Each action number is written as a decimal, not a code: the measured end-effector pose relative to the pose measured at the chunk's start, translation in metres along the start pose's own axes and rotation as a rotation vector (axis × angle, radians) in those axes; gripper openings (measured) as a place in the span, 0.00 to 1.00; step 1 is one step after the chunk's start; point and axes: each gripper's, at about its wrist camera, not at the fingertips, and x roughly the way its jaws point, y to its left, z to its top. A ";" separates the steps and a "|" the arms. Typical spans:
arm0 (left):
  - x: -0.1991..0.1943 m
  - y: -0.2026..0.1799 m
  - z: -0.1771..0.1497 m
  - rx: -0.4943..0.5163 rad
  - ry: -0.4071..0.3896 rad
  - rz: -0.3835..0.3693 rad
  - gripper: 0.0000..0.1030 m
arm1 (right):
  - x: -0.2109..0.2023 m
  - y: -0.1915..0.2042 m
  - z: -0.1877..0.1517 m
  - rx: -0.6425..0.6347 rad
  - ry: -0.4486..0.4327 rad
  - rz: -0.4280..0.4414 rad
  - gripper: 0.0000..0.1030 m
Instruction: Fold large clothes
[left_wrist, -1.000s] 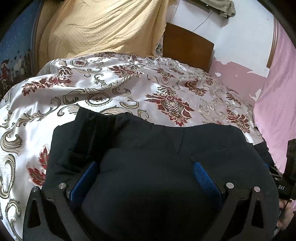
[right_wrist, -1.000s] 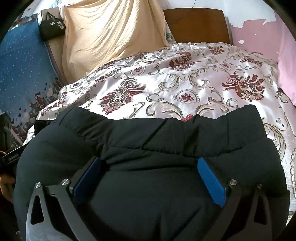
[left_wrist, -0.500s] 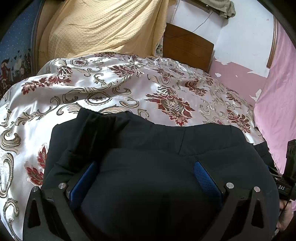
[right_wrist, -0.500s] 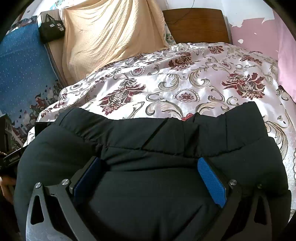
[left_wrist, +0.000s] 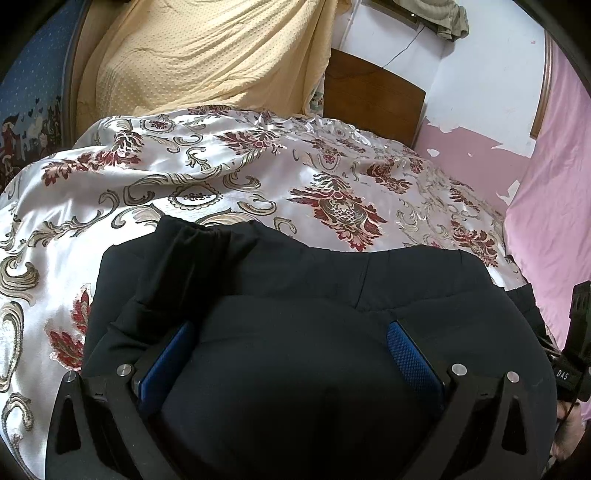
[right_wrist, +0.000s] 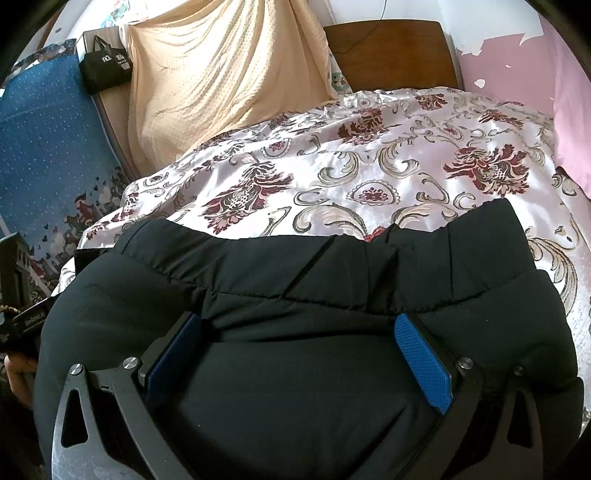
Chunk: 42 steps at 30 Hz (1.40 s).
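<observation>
A large black padded jacket (left_wrist: 303, 280) lies bunched on the near part of the bed; it also fills the lower half of the right wrist view (right_wrist: 295, 280). My left gripper (left_wrist: 290, 338) has its jaws wide apart, with a thick fold of the jacket bulging between the blue pads. My right gripper (right_wrist: 297, 334) stands the same way, jaws wide apart around another bulge of the jacket. The jacket hides both sets of fingertips partly. A ribbed cuff or hem (left_wrist: 199, 236) sticks out at the jacket's far left.
The bed wears a shiny white cover with red floral patterns (left_wrist: 258, 177). A yellow blanket (left_wrist: 207, 55) hangs over the brown headboard (left_wrist: 373, 96). A pink curtain (left_wrist: 554, 206) hangs on the right. A black bag (right_wrist: 105, 66) sits on the far left shelf.
The view of both cameras has barely shifted. The jacket and both grippers stand as before.
</observation>
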 end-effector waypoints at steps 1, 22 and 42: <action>0.000 0.000 0.000 0.000 -0.001 0.000 1.00 | 0.000 0.000 0.000 -0.001 0.000 -0.002 0.99; -0.019 0.003 0.002 0.022 0.073 0.008 1.00 | -0.030 -0.002 -0.002 0.000 0.002 -0.027 0.99; -0.086 0.094 -0.028 0.082 0.226 0.011 1.00 | -0.129 -0.083 -0.029 -0.005 0.125 -0.113 0.99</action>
